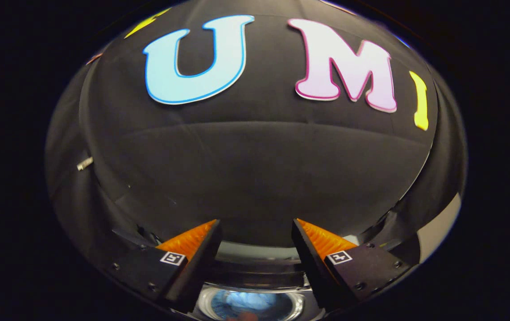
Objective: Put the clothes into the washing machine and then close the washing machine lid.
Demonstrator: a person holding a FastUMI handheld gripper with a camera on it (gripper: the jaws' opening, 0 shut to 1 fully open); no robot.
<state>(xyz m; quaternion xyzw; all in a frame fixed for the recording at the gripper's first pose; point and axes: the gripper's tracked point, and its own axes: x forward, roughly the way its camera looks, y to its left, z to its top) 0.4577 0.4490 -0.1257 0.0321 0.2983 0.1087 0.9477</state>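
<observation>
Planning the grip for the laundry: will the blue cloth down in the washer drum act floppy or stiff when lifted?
Probably floppy: the blue cloth lies rumpled in the drum. Likely light, as soft fabric. The open gripper holds nothing.

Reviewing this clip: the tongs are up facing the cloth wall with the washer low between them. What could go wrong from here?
1. The tongs stand open and hold nothing, so a lid-closing push could slip off.
2. The washing machine sits low between the fingers, mostly cut off, so aiming down at it is largely blind.
3. Something bluish lies in the round drum opening; whether all the clothes are inside cannot be told.
</observation>
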